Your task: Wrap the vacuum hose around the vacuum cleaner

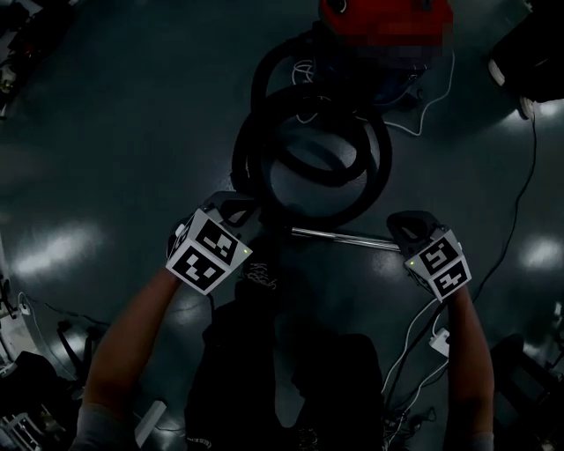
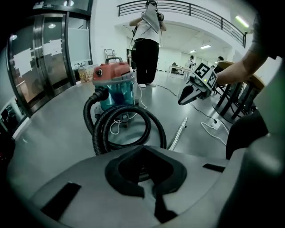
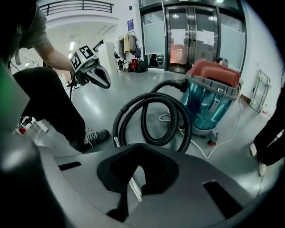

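Currently | hose (image 1: 377, 145) coiled on floor (image 1: 106, 132) beyond left tool (image 1: 233, 208), right tool (image 1: 411, 225) | untouched

Head view: vacuum cleaner (image 1: 379, 18) clipped by top edge, whole frame too dark for detail. Left gripper view: hose (image 2: 99, 129) loop bottom and near end of wand (image 2: 179, 132) hidden behind left tongs (image 2: 149, 178). Right gripper view: right tongs (image 3: 138, 178) cover most of the wand, only a sliver shows.
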`<act>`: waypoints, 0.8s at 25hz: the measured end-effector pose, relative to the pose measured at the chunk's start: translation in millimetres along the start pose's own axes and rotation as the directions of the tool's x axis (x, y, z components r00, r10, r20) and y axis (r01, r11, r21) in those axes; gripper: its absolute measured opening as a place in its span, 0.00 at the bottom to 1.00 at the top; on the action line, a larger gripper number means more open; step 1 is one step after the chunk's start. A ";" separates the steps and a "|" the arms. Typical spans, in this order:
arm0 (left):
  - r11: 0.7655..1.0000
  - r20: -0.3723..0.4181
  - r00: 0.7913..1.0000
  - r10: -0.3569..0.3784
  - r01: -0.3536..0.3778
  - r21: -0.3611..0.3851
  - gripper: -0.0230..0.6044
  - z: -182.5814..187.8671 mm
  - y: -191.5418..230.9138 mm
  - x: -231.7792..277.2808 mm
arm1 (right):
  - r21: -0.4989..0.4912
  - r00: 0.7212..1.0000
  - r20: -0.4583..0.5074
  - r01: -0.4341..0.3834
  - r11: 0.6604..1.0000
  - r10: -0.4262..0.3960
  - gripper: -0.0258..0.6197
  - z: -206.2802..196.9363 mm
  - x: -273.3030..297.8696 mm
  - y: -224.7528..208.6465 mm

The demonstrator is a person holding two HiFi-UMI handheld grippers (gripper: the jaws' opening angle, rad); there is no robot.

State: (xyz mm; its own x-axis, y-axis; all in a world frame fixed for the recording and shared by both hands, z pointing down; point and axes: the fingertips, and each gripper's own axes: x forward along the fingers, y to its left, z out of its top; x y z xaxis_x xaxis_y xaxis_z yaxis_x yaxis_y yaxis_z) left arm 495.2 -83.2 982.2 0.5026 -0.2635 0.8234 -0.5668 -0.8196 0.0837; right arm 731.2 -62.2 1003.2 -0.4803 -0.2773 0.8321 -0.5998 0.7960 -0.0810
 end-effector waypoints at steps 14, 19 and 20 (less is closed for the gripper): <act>0.999 0.087 0.995 0.046 -0.046 -0.006 0.05 67.1 -49.3 -203.2 | 0.153 0.954 0.293 0.016 0.988 -0.061 0.05 152.1 -177.4 126.8; 1.000 0.168 0.986 0.017 -0.018 0.006 0.05 81.4 -42.9 -271.0 | 0.247 0.915 0.370 0.068 0.967 -0.159 0.05 218.9 -204.8 156.5; 1.000 0.185 0.983 0.006 -0.006 0.000 0.05 83.4 -44.1 -285.7 | 0.266 0.910 0.376 0.074 0.961 -0.174 0.05 233.1 -210.5 165.1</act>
State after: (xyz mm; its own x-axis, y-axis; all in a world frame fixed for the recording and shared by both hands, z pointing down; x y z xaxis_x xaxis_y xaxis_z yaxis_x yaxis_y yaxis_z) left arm 431.1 -14.3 696.5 0.6115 -0.3579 0.7057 -0.5696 -0.8181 0.0787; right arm 584.1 2.2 686.8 -0.5732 -0.5937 0.5648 -0.7823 0.6016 -0.1616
